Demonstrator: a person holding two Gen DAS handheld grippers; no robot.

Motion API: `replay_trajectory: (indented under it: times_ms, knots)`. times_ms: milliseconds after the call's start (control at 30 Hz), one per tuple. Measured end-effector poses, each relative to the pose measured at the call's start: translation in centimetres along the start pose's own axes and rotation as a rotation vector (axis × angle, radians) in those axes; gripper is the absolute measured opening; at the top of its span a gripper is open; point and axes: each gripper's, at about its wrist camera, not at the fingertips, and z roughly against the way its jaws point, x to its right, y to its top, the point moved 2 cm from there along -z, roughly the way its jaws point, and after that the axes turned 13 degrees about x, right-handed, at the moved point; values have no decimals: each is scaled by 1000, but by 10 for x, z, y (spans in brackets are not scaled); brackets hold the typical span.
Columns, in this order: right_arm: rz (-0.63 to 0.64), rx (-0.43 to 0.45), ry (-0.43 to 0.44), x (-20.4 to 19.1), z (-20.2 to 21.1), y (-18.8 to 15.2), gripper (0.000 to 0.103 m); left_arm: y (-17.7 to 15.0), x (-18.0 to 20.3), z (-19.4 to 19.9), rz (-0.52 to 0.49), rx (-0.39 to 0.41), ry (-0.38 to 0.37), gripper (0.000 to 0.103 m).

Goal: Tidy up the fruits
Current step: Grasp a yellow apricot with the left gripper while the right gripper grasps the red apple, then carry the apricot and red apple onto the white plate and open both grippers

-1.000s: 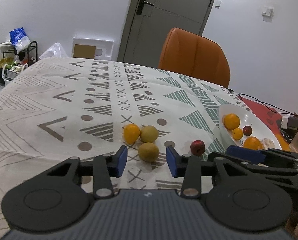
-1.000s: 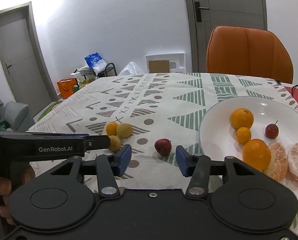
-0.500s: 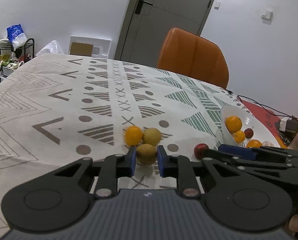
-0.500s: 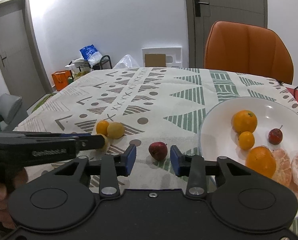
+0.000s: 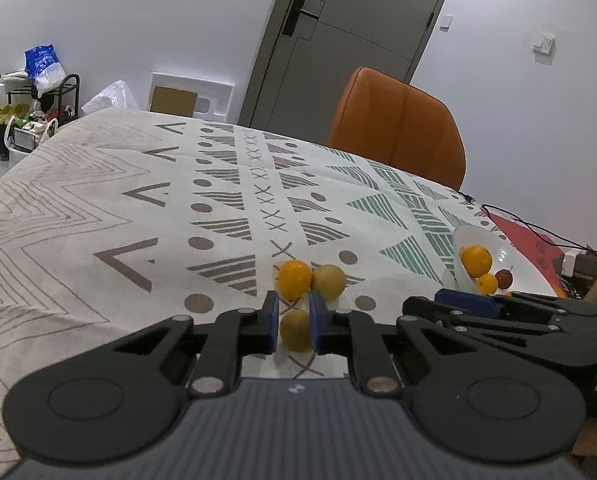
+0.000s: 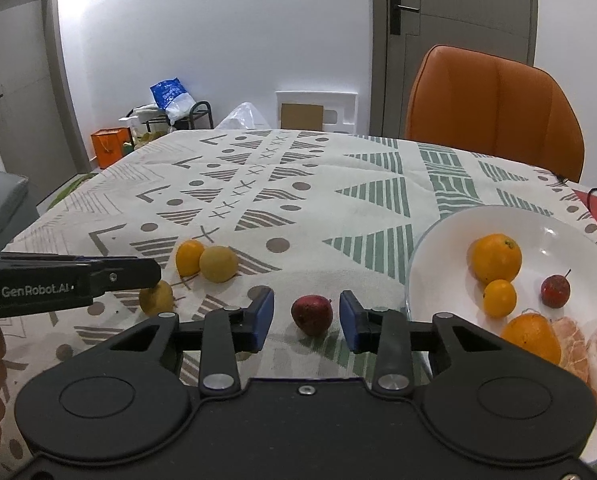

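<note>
Left gripper (image 5: pixel 294 328) is clamped on a yellow-green fruit (image 5: pixel 295 330) resting on the patterned tablecloth (image 5: pixel 98 208); right gripper (image 6: pixel 306 316) has its blue pads either side of a small red fruit (image 6: pixel 312 314), gaps visible both sides, so not gripping it. Just beyond the held fruit sit an orange (image 5: pixel 294 279) and a second yellow-green fruit (image 5: pixel 329 282), touching each other. Further right, the white plate (image 6: pixel 438 240) carries two oranges, a small orange fruit, a small red fruit and peeled citrus pieces; an orange chair (image 6: pixel 494 108) stands at the far table edge.
</note>
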Motion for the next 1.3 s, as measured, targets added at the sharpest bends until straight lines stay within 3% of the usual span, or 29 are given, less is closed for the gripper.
replay_trajectory:
  times_ms: [167, 267, 500, 800, 900, 1300]
  knots:
    - [21, -17, 8, -4, -6, -3, 22, 0, -3, 2, 3, -11, 10, 18]
    - [21, -13, 19, -6, -4, -4, 21, -2, -3, 3, 0, -18, 6, 19]
    - [2, 21, 22, -2, 11, 3, 21, -6, 4, -2, -11, -39, 5, 35]
    - [-30, 60, 22, 9, 30, 8, 21, -13, 13, -13, -33, -49, 17, 34]
    - [-37, 80, 19, 13, 35, 10, 21, -12, 15, -15, -25, -51, 21, 22]
    - [-89, 141, -33, 41, 54, 12, 21, 4, 52, -2, -101, 7, -39, 23]
